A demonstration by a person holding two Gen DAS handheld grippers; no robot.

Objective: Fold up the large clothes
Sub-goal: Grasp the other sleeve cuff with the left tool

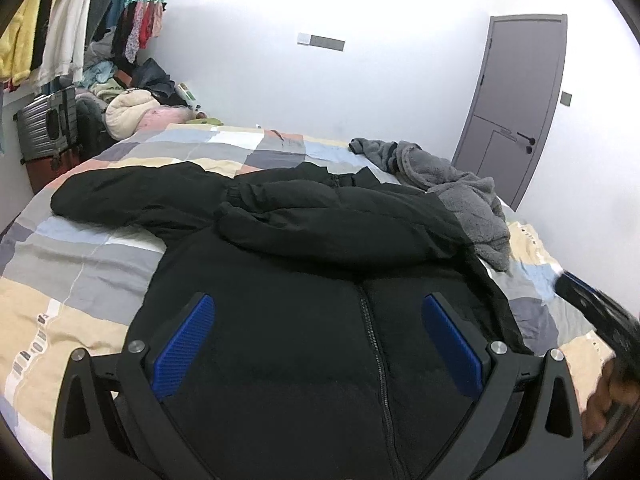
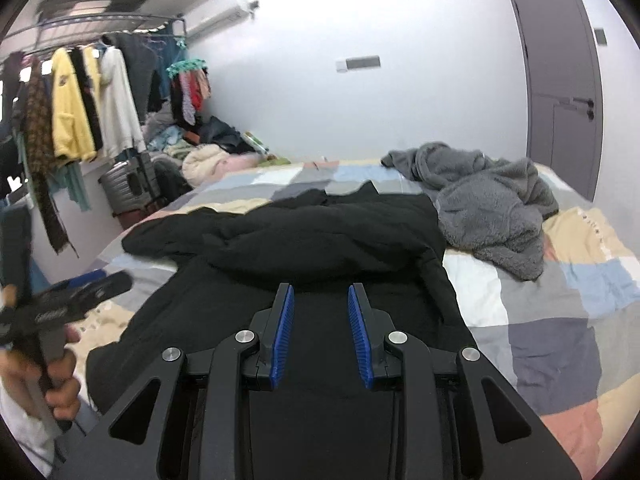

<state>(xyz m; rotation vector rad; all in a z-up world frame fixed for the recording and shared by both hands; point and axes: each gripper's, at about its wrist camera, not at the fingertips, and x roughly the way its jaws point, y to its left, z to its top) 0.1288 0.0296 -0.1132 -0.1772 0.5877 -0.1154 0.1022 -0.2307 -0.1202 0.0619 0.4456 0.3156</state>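
Bedroom scene, read from left to right with the black zip-front jacket (image 1: 304, 320) as the reference. Farthest left of the jacket, a rail of hanging clothes (image 2: 80, 108) runs along the wall, among them a yellow top and a white one; below it stands a ribbed silver suitcase (image 1: 46, 126), and a heap of loose laundry (image 2: 200, 148) fills the corner beyond.

The jacket lies on the patchwork bedcover (image 1: 48, 272), front up, its zipper (image 1: 374, 344) running down the middle of the body. Both sleeves lie across the upper chest, one over the other, and one cuff end reaches out to the left onto the bedcover.

The left gripper (image 1: 316, 344) hovers over the lower body of the jacket. Its blue pads stand wide apart, one either side of the zipper, with nothing between them. In the right wrist view the same tool appears blurred at the jacket's left edge, held in a hand (image 2: 56, 376).

The right gripper (image 2: 321, 332) also points over the jacket's lower half. Its blue pads stand a narrow gap apart, and no cloth is between them; only the jacket's surface shows beyond.

Right of the jacket, touching its shoulder, a grey fleece garment (image 2: 488, 208) lies crumpled on the bedcover. Farther right, in the wall behind, stands a closed grey door (image 1: 516, 108) with a dark lever handle.
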